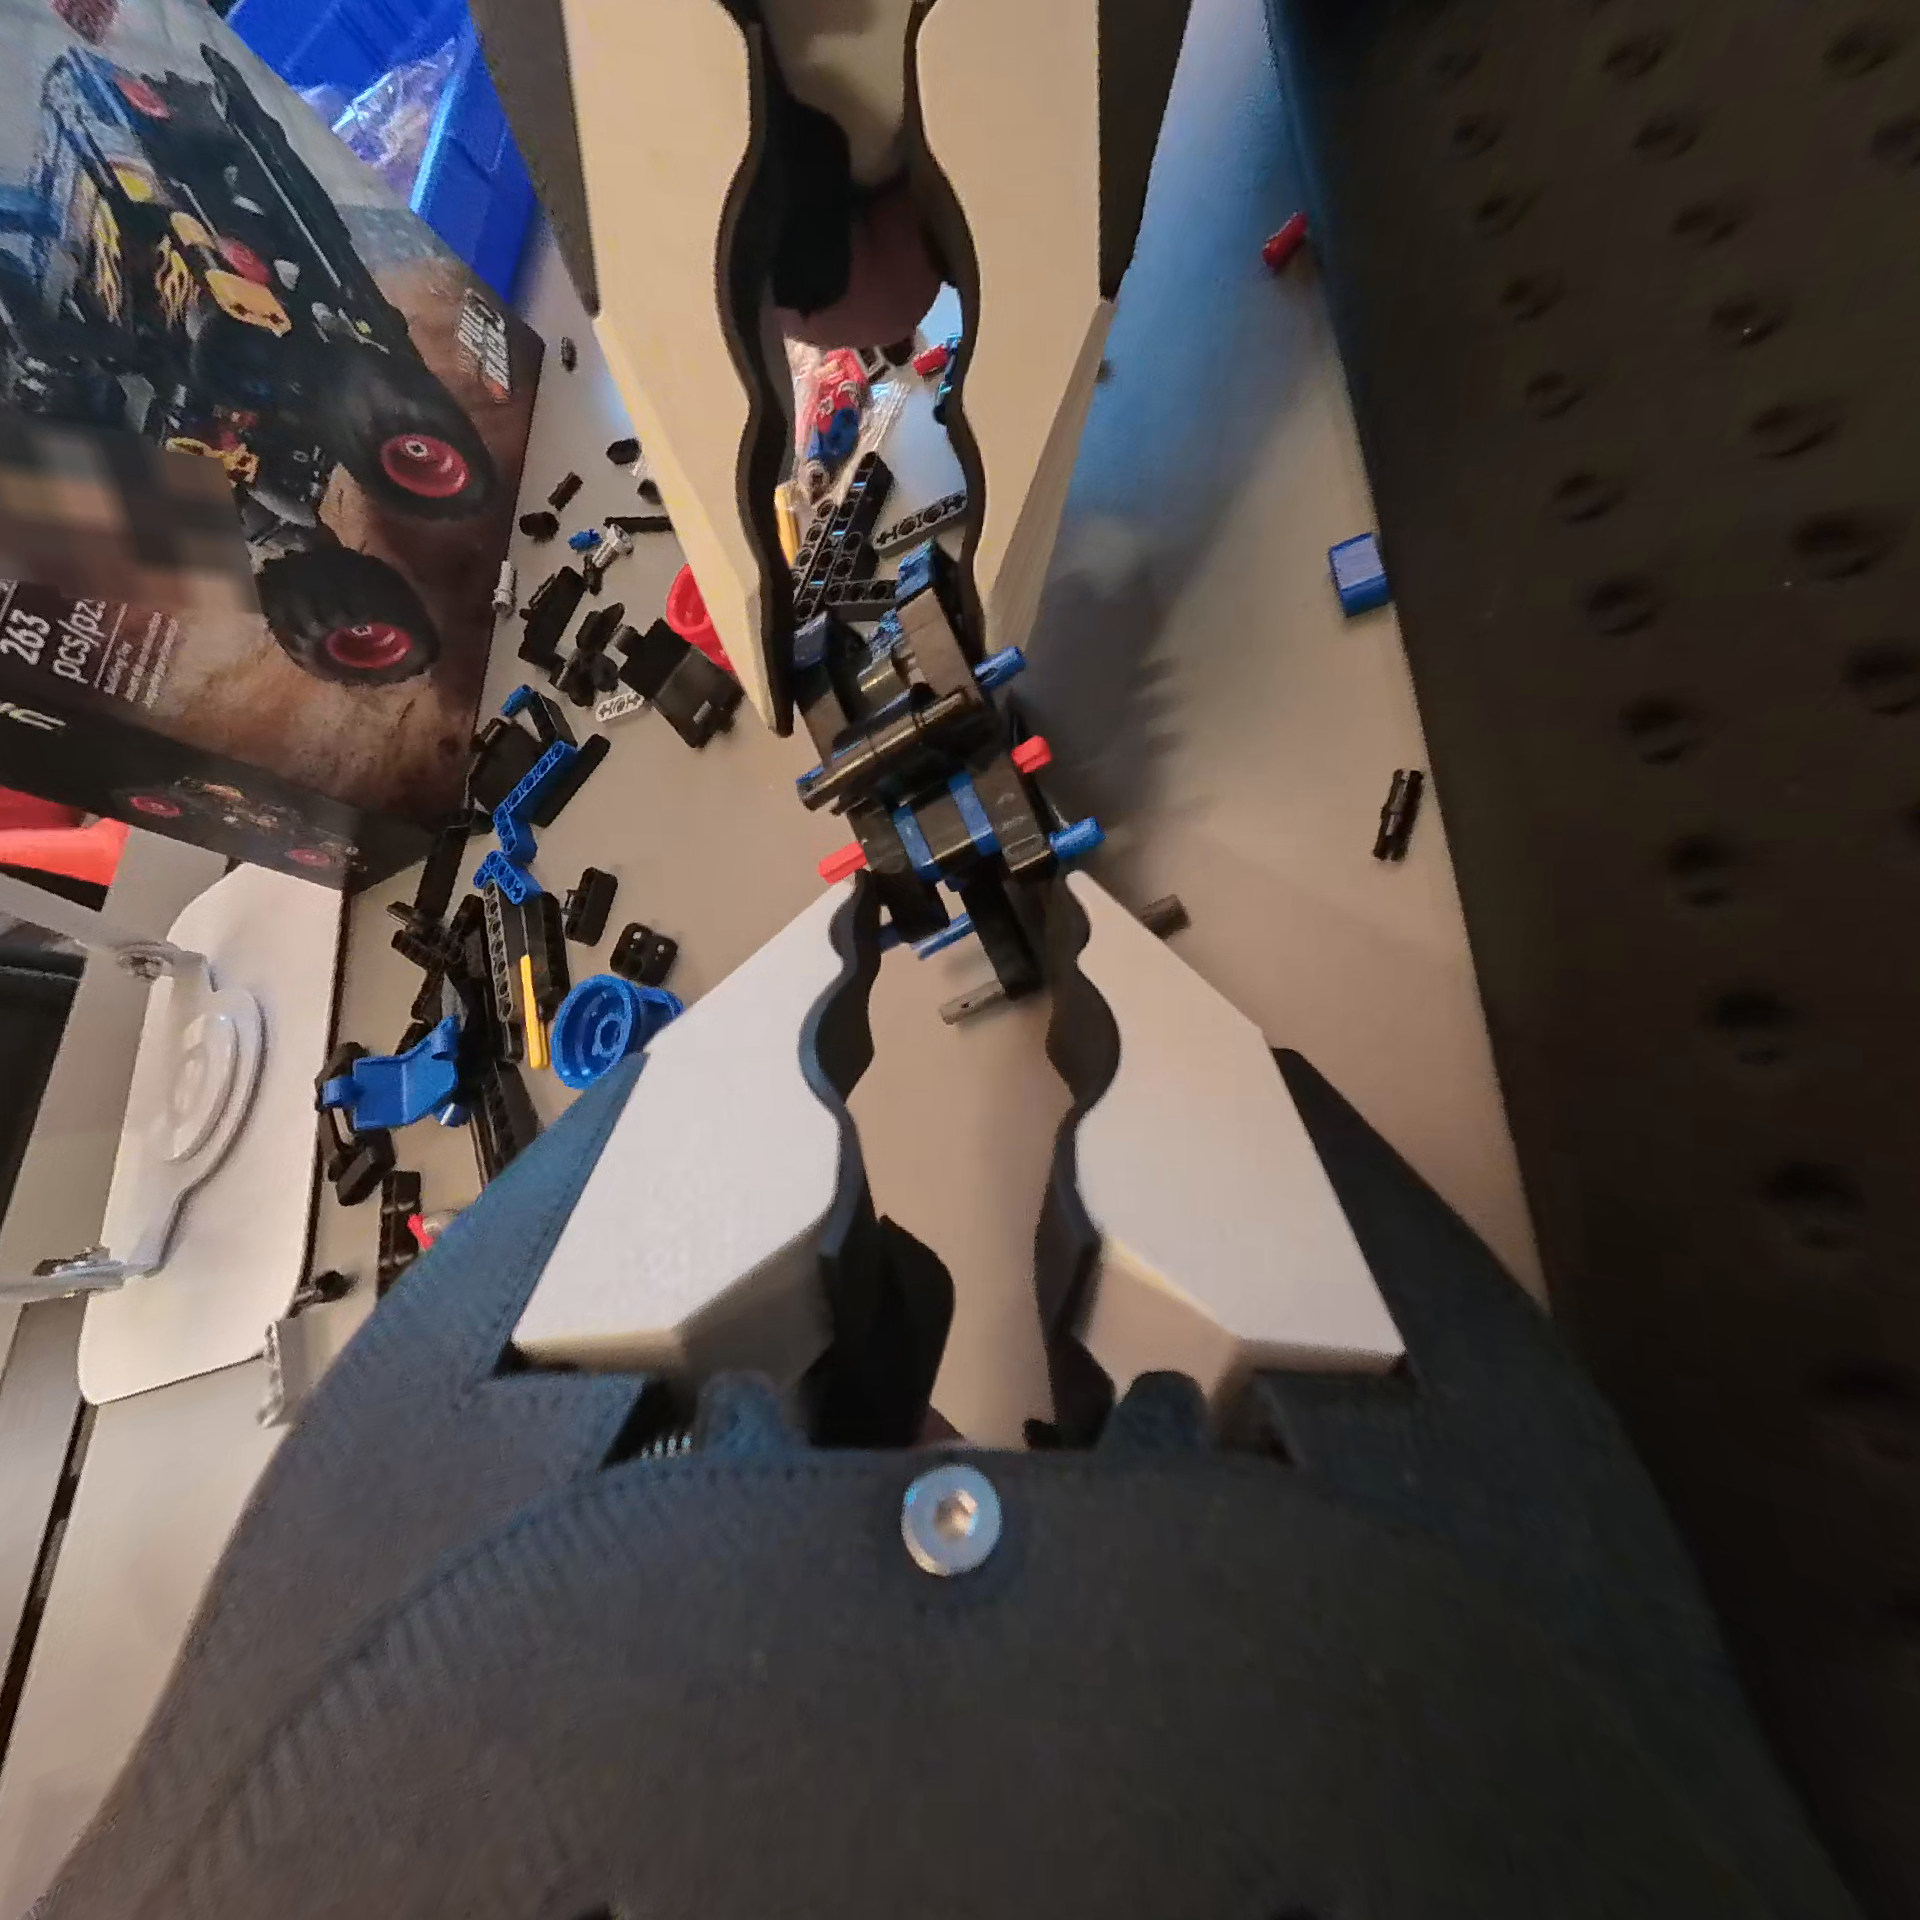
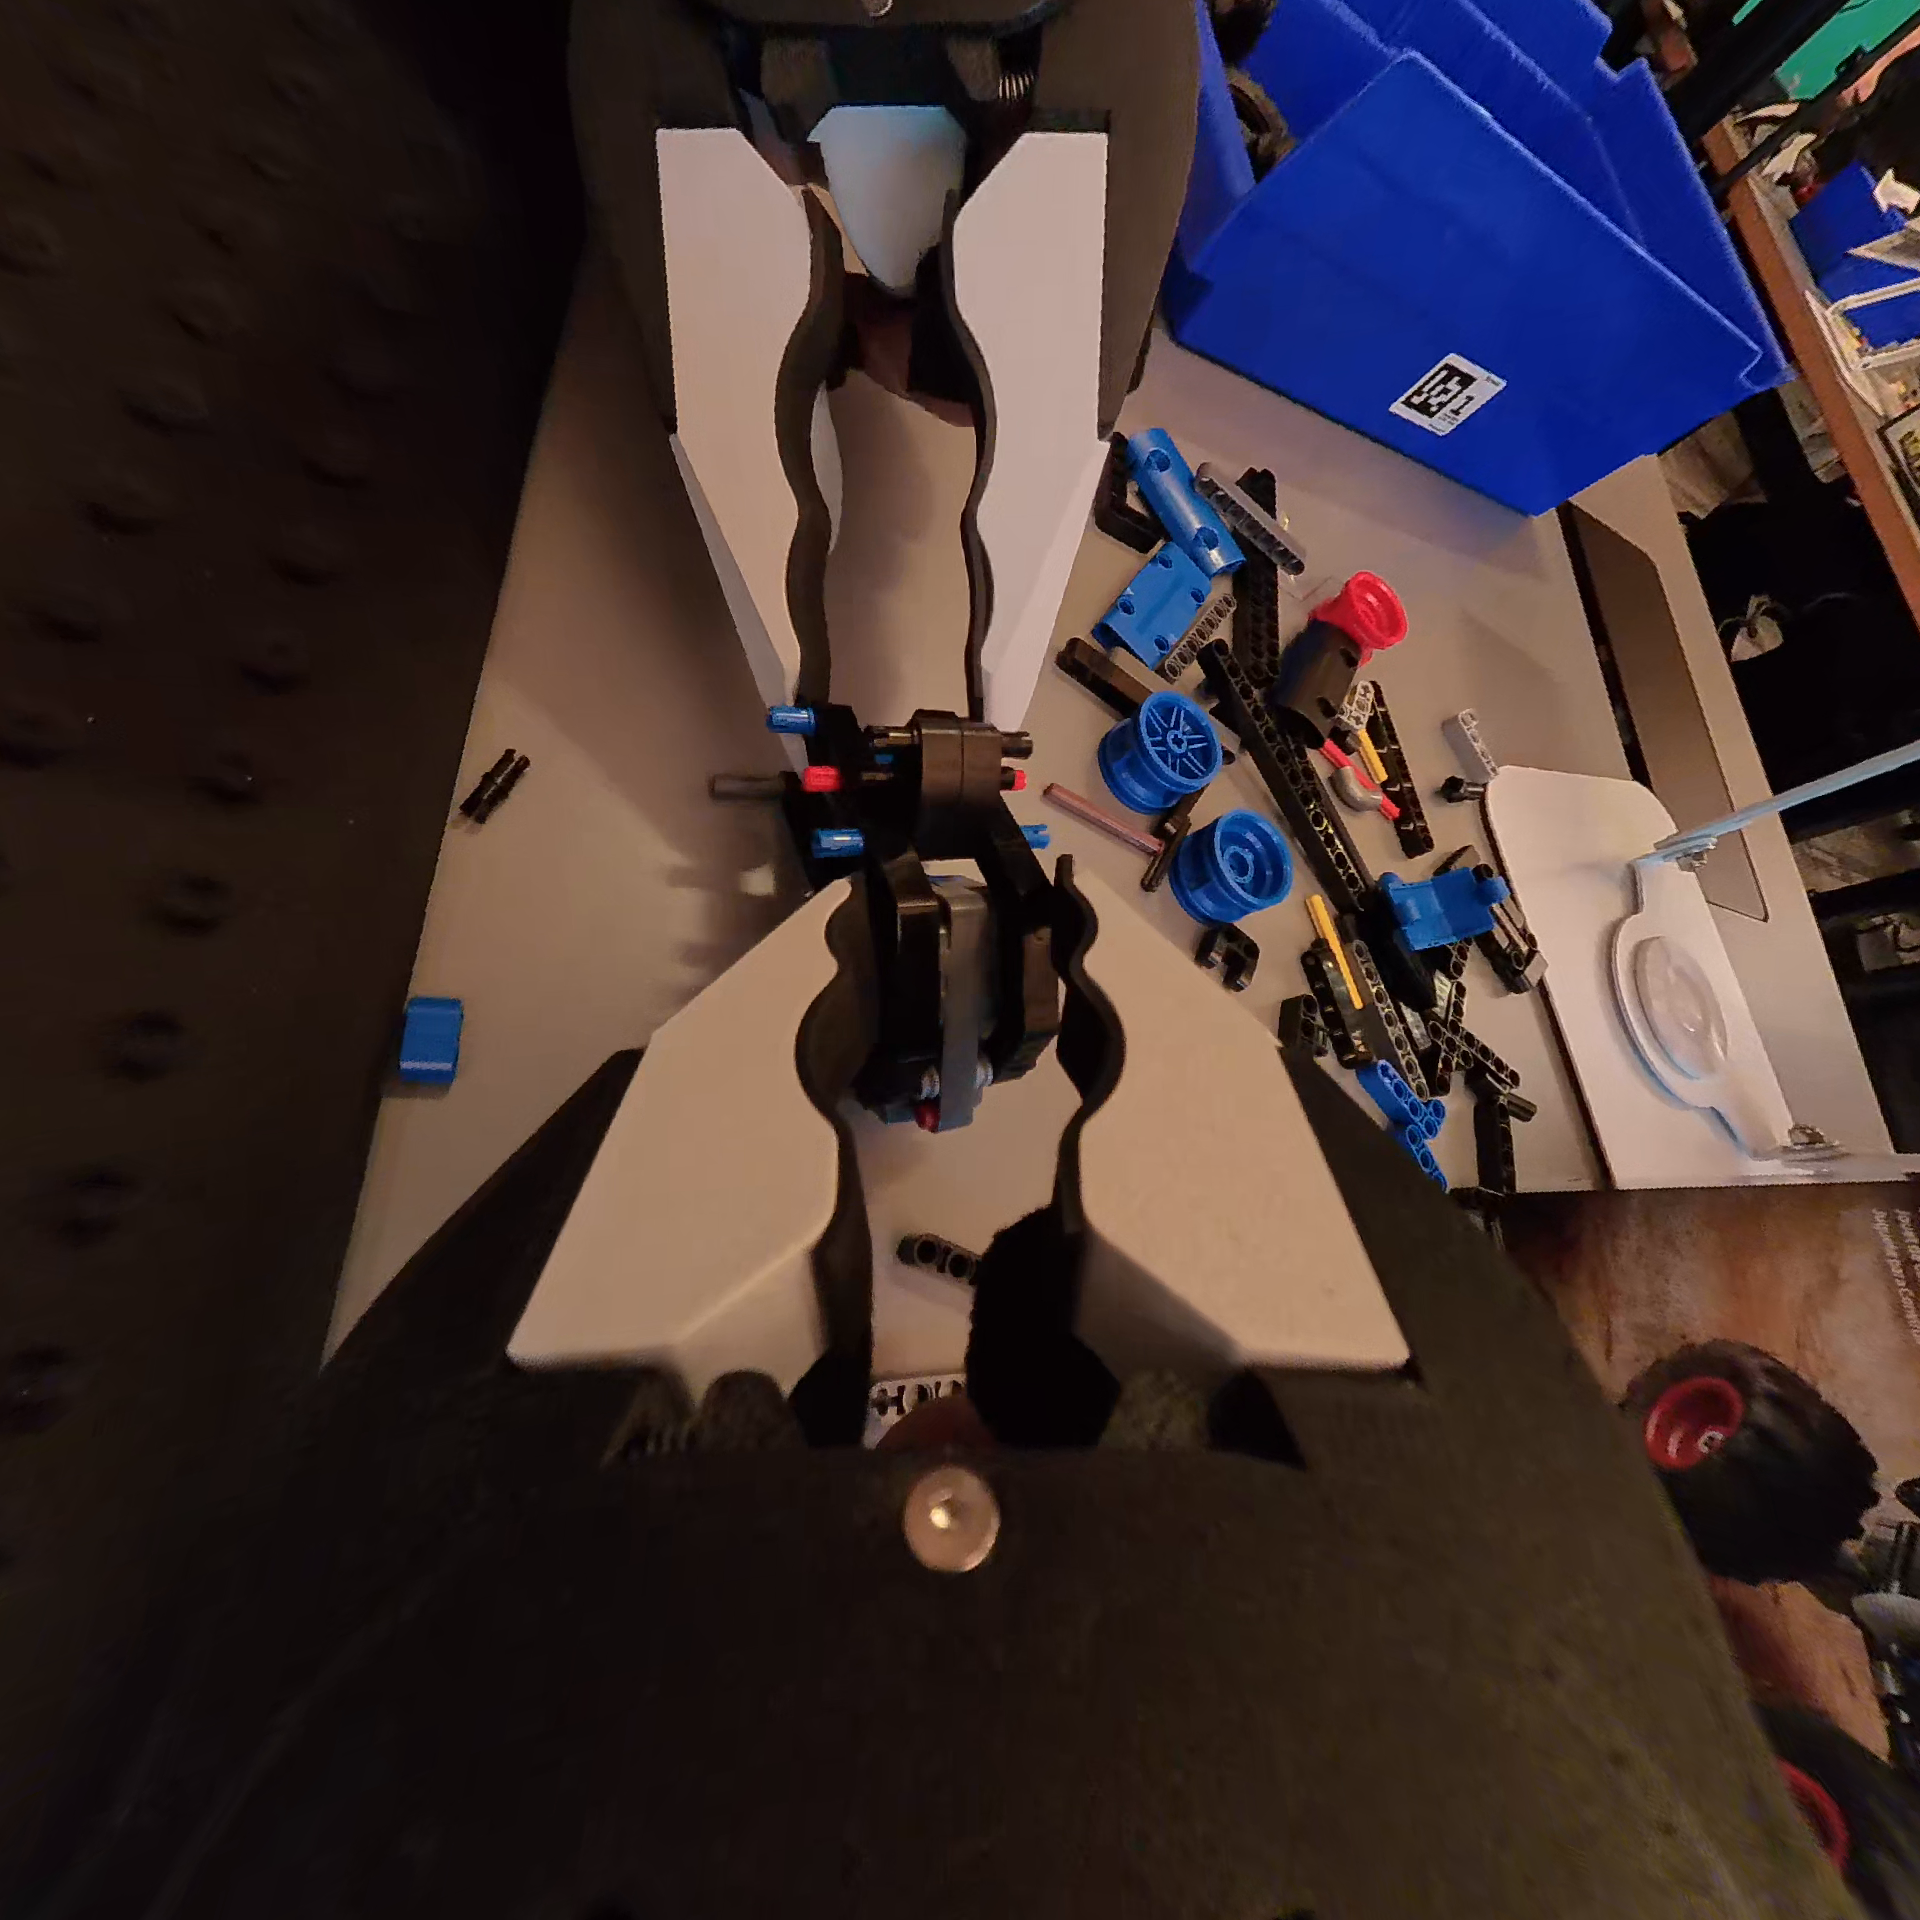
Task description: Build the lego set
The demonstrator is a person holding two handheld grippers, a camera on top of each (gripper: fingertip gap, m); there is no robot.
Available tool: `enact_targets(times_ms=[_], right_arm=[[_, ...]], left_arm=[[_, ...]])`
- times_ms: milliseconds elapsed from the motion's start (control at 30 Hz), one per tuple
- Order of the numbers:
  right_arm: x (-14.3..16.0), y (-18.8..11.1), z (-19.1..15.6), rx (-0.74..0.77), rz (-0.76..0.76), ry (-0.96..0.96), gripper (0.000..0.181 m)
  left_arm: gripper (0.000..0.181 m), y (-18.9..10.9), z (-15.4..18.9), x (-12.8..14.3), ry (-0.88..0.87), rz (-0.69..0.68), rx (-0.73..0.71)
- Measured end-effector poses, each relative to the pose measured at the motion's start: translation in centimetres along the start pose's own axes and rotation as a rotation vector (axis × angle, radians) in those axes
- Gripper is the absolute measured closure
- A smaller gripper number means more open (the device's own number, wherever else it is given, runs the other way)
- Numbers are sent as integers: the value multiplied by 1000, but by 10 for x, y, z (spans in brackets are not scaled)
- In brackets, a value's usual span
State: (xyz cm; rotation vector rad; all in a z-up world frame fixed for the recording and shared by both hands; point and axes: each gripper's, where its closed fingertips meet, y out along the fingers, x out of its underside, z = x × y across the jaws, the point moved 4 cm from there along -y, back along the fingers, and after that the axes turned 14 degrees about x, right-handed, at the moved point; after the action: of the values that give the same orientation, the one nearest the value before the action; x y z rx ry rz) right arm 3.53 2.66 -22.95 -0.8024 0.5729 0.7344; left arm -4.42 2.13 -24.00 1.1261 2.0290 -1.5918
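Note:
A half-built Lego assembly [image 1: 940,800], black with blue and red pins sticking out of its sides, hangs above the grey table between my two grippers, which face each other. My left gripper [image 1: 958,920] is shut on its near end. My right gripper [image 2: 961,914] is shut on the other end, a black and grey block [image 2: 961,1003] deep between its fingers. The right gripper [image 1: 873,696] comes down from the top of the left wrist view. The left gripper [image 2: 902,717] comes down from the top of the right wrist view.
Loose black, blue and yellow pieces [image 1: 499,935] lie beside the set's box [image 1: 260,436]. Two blue wheel hubs [image 2: 1158,750] and a red one [image 2: 1363,613] lie among beams. Blue bins [image 2: 1455,260] stand behind. A small blue brick [image 2: 428,1039] and black pin [image 2: 495,784] lie near a dark dimpled surface [image 2: 208,623]. Less than 4 cm separates the two grippers' tips.

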Motion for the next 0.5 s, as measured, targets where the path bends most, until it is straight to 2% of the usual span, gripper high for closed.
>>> enact_targets(times_ms=[33,167,300,367,500], right_arm=[[0,-1,-1,-6,1,-11,148],[0,-2,-1,-4,-6,-4,148],[0,-1,0,-1,2,8,148],[1,-1,2,5,2,19,148],[2,-2,4,6,0,20,148]], left_arm=[[174,-2,-3,-2,2,20,-20],[172,-1,-6,0,-27,11,3],[168,-2,-7,2,-55,18,2],[146,-4,-8,6,-68,-7,-3],[139,-8,-3,6,-100,21,28]])
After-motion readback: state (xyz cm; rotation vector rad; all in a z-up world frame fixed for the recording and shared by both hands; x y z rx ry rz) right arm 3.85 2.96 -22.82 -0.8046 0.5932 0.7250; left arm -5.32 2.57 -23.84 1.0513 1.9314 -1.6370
